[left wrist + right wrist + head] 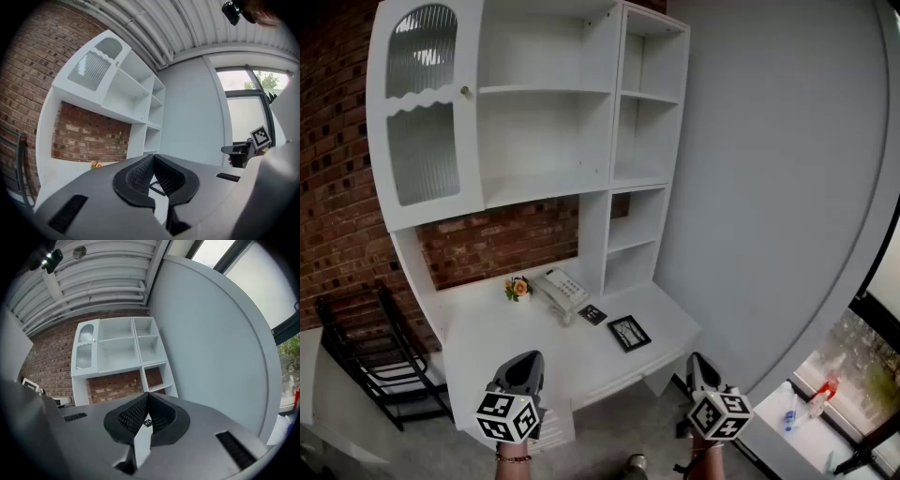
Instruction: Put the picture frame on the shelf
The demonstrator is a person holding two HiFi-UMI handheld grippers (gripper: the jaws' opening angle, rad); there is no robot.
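A black picture frame (629, 332) lies flat on the white desk (487, 328), near its right front edge. Above the desk stands a white shelf unit (546, 91) with open compartments, also in the left gripper view (133, 89) and the right gripper view (117, 350). My left gripper (521, 373) hovers in front of the desk's front edge, shut and empty. My right gripper (701, 373) hangs off the desk's right front corner, also shut and empty. In the left gripper view the frame (157, 188) shows just below the closed tips (153, 158).
A white telephone (562, 291), a small flower pot (517, 288) and a small dark card (592, 314) sit on the desk. A ribbed-glass cabinet door (422, 112) closes the upper left. A black metal rack (366, 356) stands left; a grey wall (769, 187) runs right.
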